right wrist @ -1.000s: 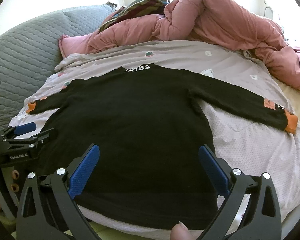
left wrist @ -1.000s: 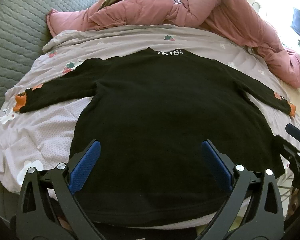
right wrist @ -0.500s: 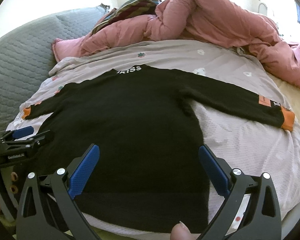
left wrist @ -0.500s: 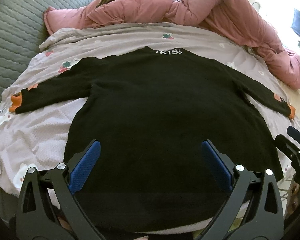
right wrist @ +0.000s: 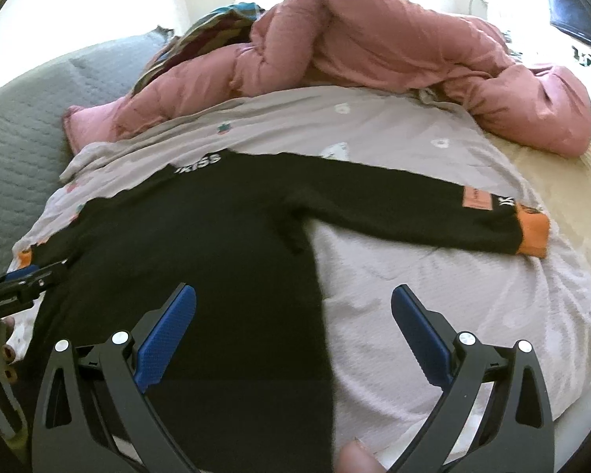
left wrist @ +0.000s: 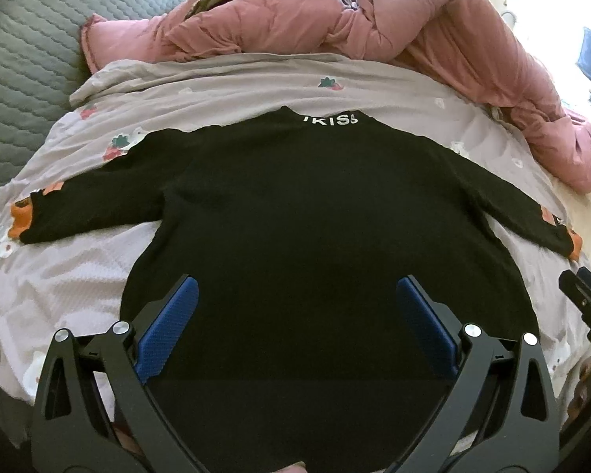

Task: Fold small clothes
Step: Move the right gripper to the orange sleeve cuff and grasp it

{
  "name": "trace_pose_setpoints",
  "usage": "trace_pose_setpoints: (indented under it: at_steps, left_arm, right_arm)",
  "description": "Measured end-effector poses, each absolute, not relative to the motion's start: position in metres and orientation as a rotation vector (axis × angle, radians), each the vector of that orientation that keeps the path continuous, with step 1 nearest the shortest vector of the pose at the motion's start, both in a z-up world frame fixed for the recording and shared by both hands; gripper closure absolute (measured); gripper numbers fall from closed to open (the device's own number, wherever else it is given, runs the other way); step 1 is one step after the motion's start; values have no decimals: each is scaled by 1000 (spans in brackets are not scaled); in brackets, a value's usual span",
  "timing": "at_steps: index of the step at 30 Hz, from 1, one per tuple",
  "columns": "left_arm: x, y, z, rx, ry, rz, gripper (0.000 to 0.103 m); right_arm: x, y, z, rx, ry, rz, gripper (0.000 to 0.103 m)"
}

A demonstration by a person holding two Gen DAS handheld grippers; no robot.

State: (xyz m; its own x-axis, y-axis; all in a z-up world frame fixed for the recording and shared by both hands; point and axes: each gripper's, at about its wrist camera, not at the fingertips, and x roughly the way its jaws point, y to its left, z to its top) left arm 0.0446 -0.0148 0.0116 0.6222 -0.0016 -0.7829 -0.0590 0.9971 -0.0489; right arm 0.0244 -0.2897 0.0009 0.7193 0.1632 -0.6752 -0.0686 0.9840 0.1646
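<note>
Black sweater (left wrist: 319,236) spread flat on a printed sheet (left wrist: 78,268) over a bed, sleeves out to both sides, orange cuff (right wrist: 532,234) at the right end. Pink duvet (left wrist: 433,35) heaped behind. Left gripper (left wrist: 297,329) wide open above the hem. Right gripper (right wrist: 293,333) wide open too, straddling the sweater's right edge. Nothing held.

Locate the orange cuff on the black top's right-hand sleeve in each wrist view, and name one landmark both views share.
Left wrist view: the orange cuff is small, at the far right edge, just above the other gripper's tip.
Right wrist view: the orange cuff is large, right of centre, at the end of the outstretched sleeve on the bedsheet.
Shared landmark: the white lettering on the collar of the black top.
</note>
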Motion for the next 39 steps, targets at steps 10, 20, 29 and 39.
trace_pose_setpoints:
  at_steps: [10, 20, 29, 39]
  left_arm:
    - [74, -24, 9, -63, 918, -4, 8]
    - [108, -30, 5, -74, 925, -12, 8]
    - [132, -31, 3, -76, 925, -4, 8]
    - [163, -25, -2, -72, 945, -13, 8]
  right_arm:
    - [49, -337, -2, 188, 752, 5, 4]
    - [70, -383, -8, 213, 753, -140, 4]
    - [86, -429, -13, 249, 760, -250, 4]
    - [100, -482, -25, 358, 794, -332, 4]
